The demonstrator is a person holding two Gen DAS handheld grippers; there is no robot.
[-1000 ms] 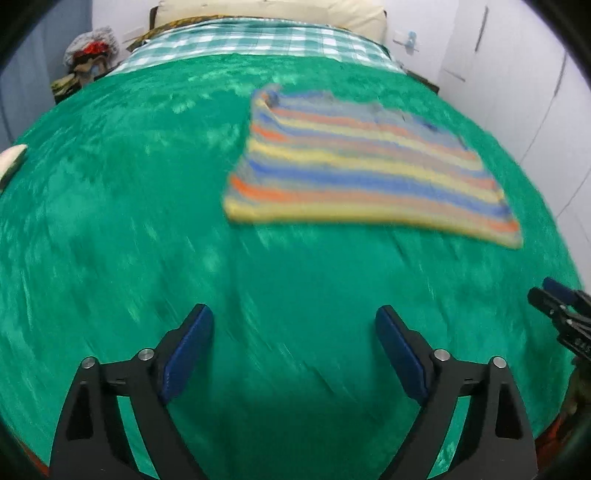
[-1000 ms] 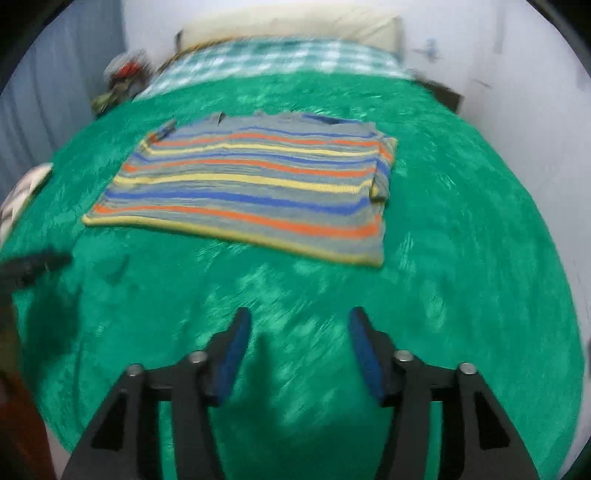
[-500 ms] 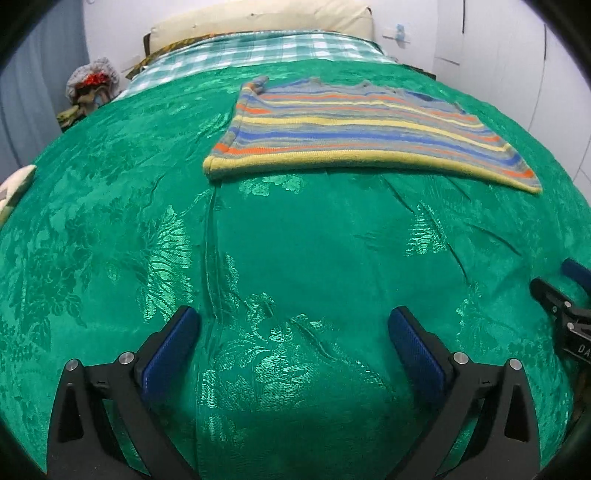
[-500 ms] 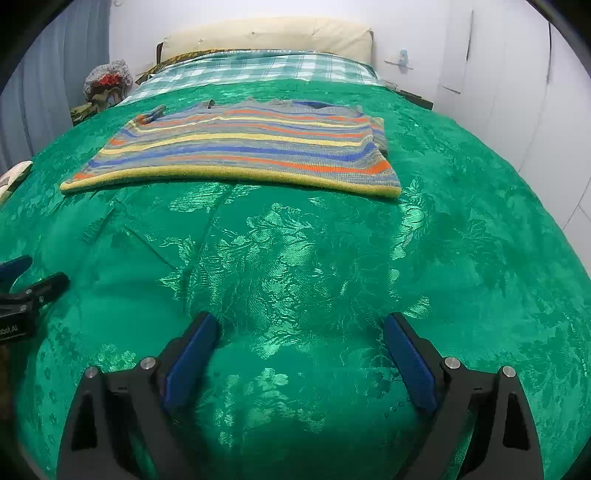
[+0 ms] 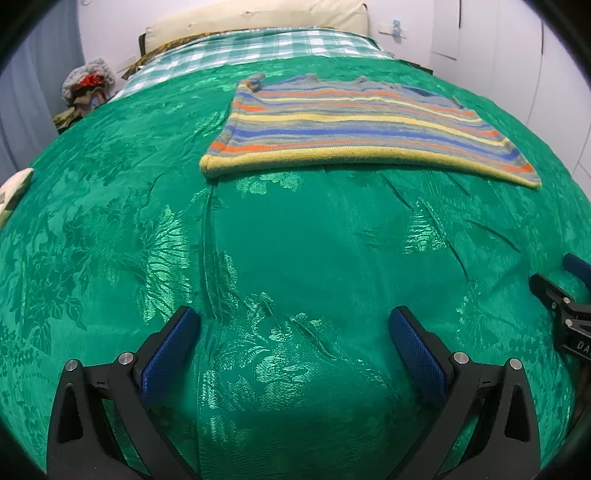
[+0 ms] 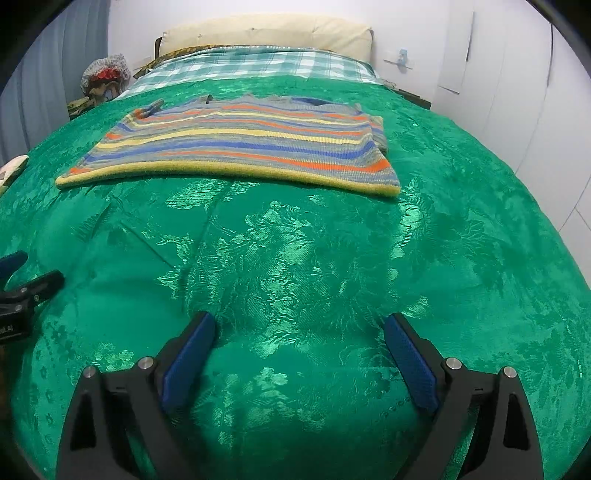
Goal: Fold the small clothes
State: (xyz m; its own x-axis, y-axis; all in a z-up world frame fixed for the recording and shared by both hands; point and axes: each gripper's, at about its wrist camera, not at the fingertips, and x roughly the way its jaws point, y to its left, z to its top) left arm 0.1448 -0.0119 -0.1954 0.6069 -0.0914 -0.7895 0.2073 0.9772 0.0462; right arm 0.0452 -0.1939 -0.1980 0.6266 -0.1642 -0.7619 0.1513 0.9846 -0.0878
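On the green bedspread [image 5: 280,236], both grippers [image 5: 295,332] [image 6: 299,332] are hovering spread and empty near the striped top [image 5: 354,133], risking snagging slippery cover instead.

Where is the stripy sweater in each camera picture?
Left wrist view: the stripy sweater lies flat on the green bedspread, upper middle, stretching to the right.
Right wrist view: the stripy sweater lies in the upper middle, stretching to the left.
Shared landmark: the checked sheet just behind the sweater, with the cream pillow beyond it.
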